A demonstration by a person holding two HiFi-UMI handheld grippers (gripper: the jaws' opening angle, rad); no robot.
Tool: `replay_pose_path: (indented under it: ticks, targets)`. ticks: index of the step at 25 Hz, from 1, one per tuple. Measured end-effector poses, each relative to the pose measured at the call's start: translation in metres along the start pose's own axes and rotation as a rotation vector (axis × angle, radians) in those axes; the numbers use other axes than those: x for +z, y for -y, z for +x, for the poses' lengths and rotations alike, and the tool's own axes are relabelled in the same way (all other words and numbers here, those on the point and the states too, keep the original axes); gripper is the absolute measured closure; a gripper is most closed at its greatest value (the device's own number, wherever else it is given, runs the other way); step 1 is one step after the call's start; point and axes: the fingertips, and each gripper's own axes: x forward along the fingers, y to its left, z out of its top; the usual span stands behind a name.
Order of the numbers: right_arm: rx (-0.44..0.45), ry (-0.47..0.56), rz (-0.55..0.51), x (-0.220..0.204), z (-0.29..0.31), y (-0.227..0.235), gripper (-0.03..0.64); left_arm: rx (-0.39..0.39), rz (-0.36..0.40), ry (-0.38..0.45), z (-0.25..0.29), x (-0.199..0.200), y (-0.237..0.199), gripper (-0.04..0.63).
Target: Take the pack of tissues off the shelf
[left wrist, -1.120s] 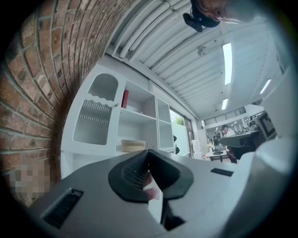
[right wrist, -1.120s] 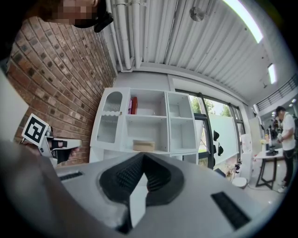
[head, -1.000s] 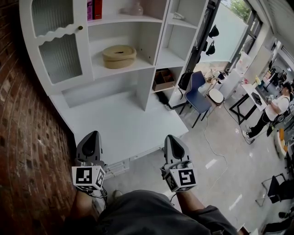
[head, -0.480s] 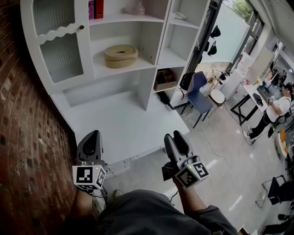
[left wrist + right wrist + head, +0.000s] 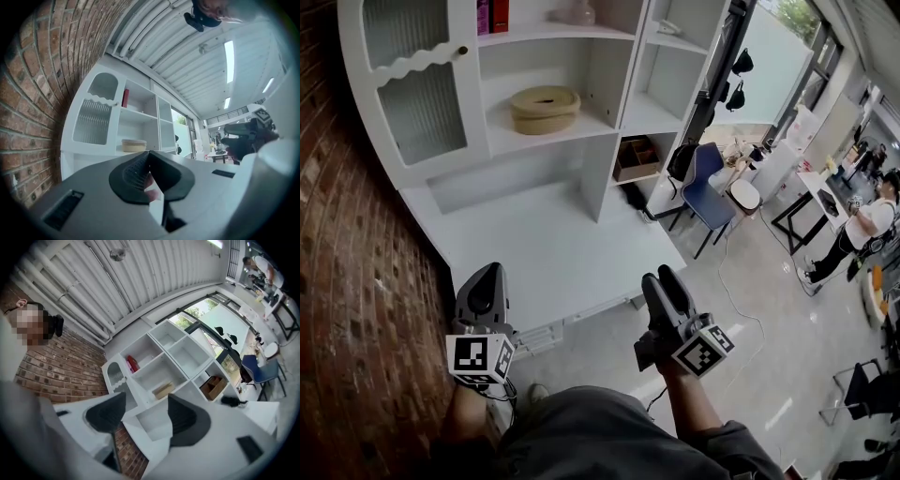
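A tan, flat, rounded pack of tissues lies on the middle shelf of the white shelf unit. Both grippers hang low in front of the unit's white counter, far from the pack. In the head view my left gripper sits at the left, with its jaws shut on nothing. At the right, my right gripper is rolled to one side. Its jaws have just been opening, and they stand wide apart with nothing between them.
A brick wall runs along the left. Red boxes stand on the top shelf and a wooden box fills a lower compartment. A blue chair, tables and a person are to the right.
My right gripper has rolled to the side and its jaws have gone from shut to wide open. The left gripper has stayed where it was.
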Motion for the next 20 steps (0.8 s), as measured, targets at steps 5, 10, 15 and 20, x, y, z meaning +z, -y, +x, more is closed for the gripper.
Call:
replay_pose_path:
  ticks: [5, 10, 15, 20]
  targets:
    - [0.013, -0.018, -0.01, 0.002, -0.003, 0.009, 0.35, 0.014, 0.007, -0.007, 0.006, -0.002, 0.01, 0.591]
    - [0.044, -0.041, -0.01, 0.008, -0.008, 0.024, 0.35, 0.048, 0.017, -0.011, 0.009, -0.003, 0.024, 0.592]
    - [0.087, -0.054, -0.006, 0.013, -0.006, 0.038, 0.35, 0.089, 0.013, -0.013, 0.005, -0.003, 0.036, 0.592]
    - [0.097, -0.069, -0.103, 0.017, 0.005, 0.041, 0.35, 0.12, 0.047, -0.027, 0.002, -0.002, 0.035, 0.592]
